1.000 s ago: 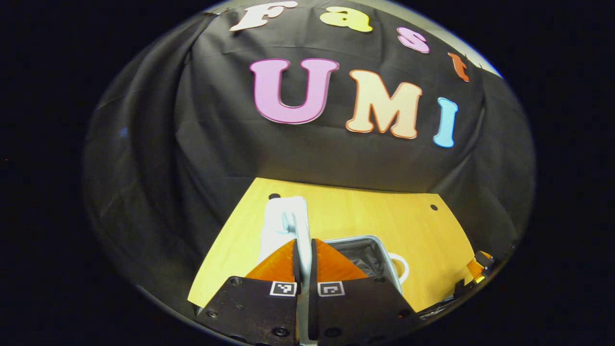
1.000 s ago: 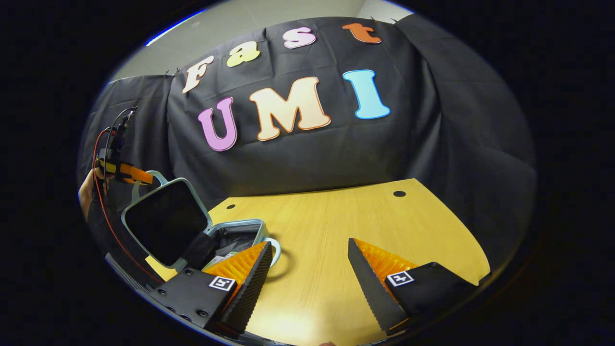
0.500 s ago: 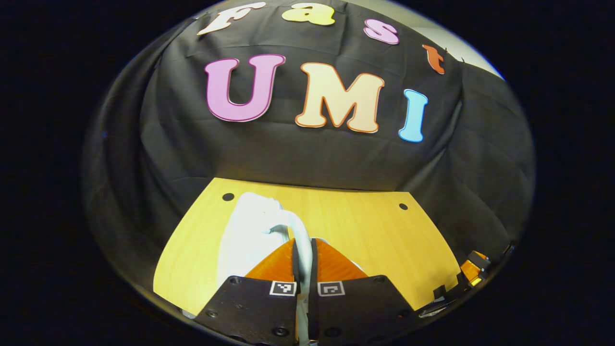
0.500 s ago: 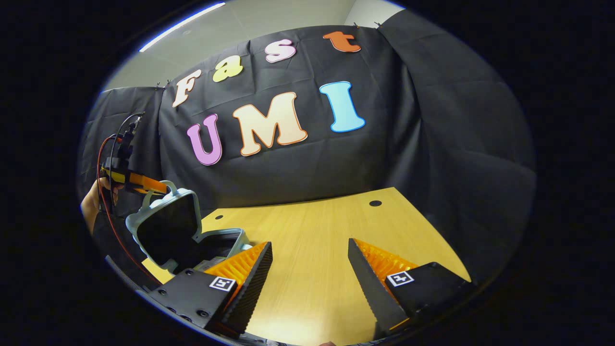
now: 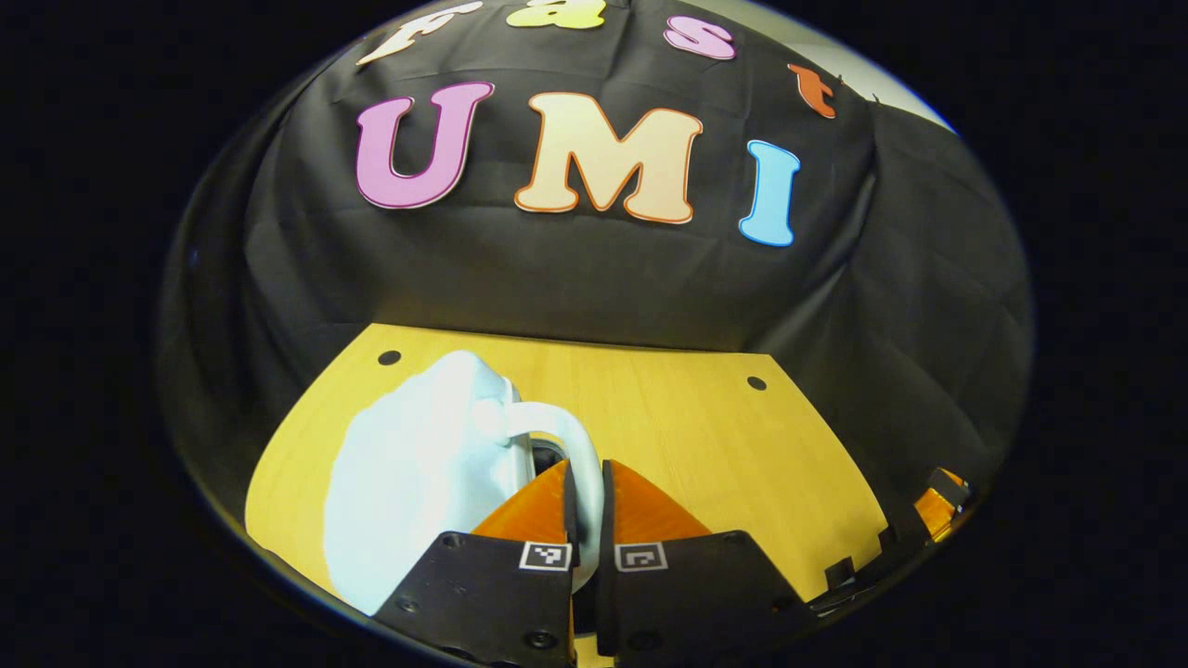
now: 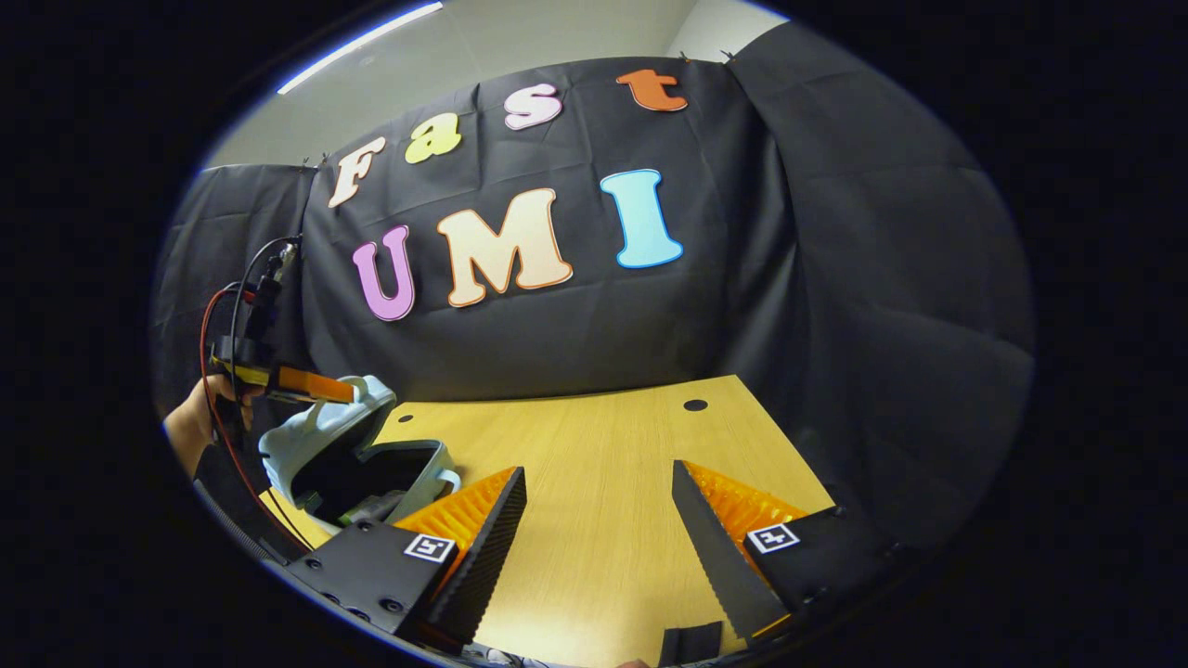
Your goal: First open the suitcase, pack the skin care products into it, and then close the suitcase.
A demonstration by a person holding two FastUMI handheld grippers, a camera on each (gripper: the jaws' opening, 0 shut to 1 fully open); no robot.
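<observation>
Lid [image 6: 320, 422] lower than a second ago: then near upright with dark lining facing out, now tipped well over base [image 6: 422, 464], only a wedge-shaped gap left. Closing step under way, nearly done by the look of it.

Left gripper [image 5: 585, 482] clamped shut on lid handle [image 5: 566, 436], both fingers pressing the pale loop. Seen from right gripper view too, far left [image 6: 316, 385], held by a hand [image 6: 200, 422], red cable trailing.

Suitcase [image 5: 418, 473] at near left of table [image 6: 603, 482], pale blue shell now facing left camera. Something greenish inside the gap [image 6: 367, 506], probably a packed product; too small to tell more. No products seen loose on table, so packing judged finished.

Right gripper [image 6: 599, 520] spread wide, holding nothing, hovering over bare wood near middle, well apart from suitcase.

Small dark piece at near edge [image 6: 691, 640], unclear what. Two holes in tabletop, far side. Black cloth wall behind.

In the way: nothing on table near the case. Possible snag: contents or lining caught at rim as lid seats; second handle on base [image 6: 450, 480] close under the lid edge.
</observation>
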